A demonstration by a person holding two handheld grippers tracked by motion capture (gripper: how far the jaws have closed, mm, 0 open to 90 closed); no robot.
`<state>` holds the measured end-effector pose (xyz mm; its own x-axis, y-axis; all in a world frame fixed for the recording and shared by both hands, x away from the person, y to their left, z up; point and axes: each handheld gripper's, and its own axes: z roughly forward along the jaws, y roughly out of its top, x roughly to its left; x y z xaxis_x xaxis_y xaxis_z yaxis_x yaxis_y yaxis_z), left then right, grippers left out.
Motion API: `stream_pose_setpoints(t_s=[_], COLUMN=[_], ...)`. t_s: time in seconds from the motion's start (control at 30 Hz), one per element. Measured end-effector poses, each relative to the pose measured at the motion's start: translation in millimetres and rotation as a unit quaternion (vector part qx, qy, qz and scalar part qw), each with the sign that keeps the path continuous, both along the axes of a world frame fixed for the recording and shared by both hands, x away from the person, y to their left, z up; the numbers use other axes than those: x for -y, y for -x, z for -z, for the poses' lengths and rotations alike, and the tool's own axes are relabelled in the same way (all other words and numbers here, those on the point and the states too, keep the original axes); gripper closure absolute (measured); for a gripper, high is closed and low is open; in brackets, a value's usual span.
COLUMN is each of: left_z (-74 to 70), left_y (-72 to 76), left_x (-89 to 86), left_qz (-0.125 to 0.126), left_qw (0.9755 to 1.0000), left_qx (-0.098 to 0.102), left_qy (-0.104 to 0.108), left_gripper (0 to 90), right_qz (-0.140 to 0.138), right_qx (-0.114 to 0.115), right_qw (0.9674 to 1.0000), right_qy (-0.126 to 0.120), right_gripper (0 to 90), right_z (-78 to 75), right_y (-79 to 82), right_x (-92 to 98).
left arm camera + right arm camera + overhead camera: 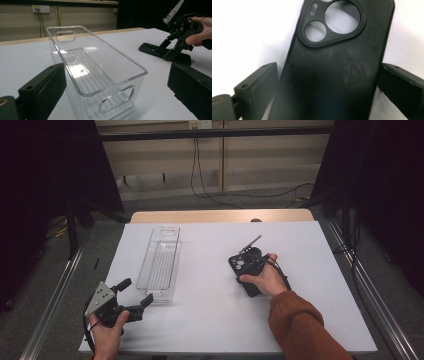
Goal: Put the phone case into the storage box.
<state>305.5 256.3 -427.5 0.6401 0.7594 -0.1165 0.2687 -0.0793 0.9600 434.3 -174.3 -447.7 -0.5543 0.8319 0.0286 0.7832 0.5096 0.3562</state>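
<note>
right gripper (248, 265) hovered over the black phone case (332, 65) lying flat on the white table (300, 245), its jaws spread either side of the case, not touching it. left gripper (131, 296) sat open near the end of the clear plastic bin (100, 65).

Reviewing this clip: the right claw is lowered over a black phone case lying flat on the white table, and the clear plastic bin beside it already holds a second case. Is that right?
Not quite. The clear plastic bin is empty; the left gripper view shows only its ribbed floor. The rest stands: the right claw straddles the black phone case, which lies flat on the white table, as the right gripper view shows.
</note>
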Motion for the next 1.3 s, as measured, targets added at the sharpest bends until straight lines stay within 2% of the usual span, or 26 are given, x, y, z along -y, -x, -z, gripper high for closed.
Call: stream_pose_setpoints(t_s=[0.37, 0.73, 1.03, 1.3], left_z=[-0.1, 0.2, 0.1, 0.2], left_y=[-0.2, -0.6, -0.4, -0.5], left_x=[-0.3, -0.6, -1.0, -0.8], left_qz=[-0.001, -0.004, -0.004, -0.004], left_qw=[1.0, 1.0, 1.0, 1.0], left_qx=[0.001, -0.001, 0.0, -0.001], left_qy=[0.0, 0.001, 0.001, 0.001], left_gripper=[2.1, 2.1, 2.1, 2.1], right_qz=[-0.001, 0.006, -0.002, -0.003], right_qx=[0.0, -0.002, 0.004, 0.022], right_qw=[1.0, 0.9999, 0.9999, 0.999], right_qy=[0.001, -0.008, -0.013, -0.039], right_gripper=[12.7, 15.2, 15.4, 15.5], right_z=[-3.3, -5.1, -7.7, -17.3], right_y=[-0.5, 0.2, 2.8, 6.9], right_x=[1.2, 3.4, 4.2, 7.6])
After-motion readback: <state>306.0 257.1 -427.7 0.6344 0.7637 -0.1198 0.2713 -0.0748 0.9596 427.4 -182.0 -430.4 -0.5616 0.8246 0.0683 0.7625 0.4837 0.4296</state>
